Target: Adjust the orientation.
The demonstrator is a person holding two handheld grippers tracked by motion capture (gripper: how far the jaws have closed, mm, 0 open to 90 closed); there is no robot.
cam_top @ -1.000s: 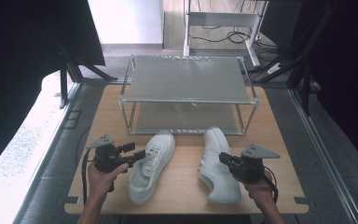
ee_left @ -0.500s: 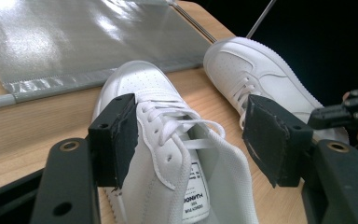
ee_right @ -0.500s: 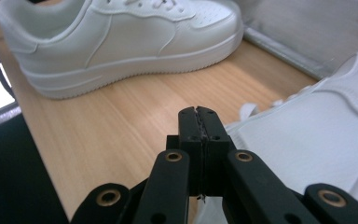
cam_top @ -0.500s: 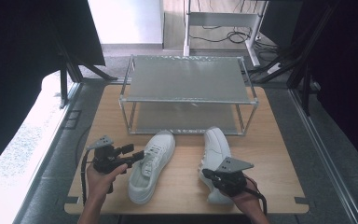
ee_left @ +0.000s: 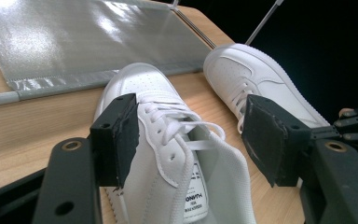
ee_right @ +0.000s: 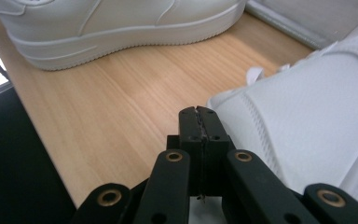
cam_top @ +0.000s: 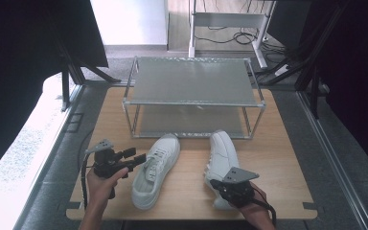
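Counter (cam_top: pixel 278 158): pale wood, carrying a two-tier metal shoe rack (cam_top: pixel 191 81) at the far side and two white sneakers in front of it.
Left sneaker (cam_top: pixel 154 167): lies toe toward the rack, laces up, just beside my left gripper (cam_top: pixel 136 158).
Right sneaker (cam_top: pixel 220 160): lies toe near the rack's lower shelf, well apart from the left sneaker at the heel end.
My left gripper, state: fingers (ee_left: pixel 121 137) spread wide, one on each side of the left sneaker's collar and tongue; holding nothing.
My right gripper (cam_top: pixel 218 184), state: fingers (ee_right: pixel 198 126) pressed together with nothing between them, low by the right sneaker's heel.
Step in hand, as I judge it: lining up a grasp on the left sneaker, likely to shelve the pair.
Next move calls for: my left fingers closing on the collar wall, not the loose laces; my right fingers parting before they can take the other heel.
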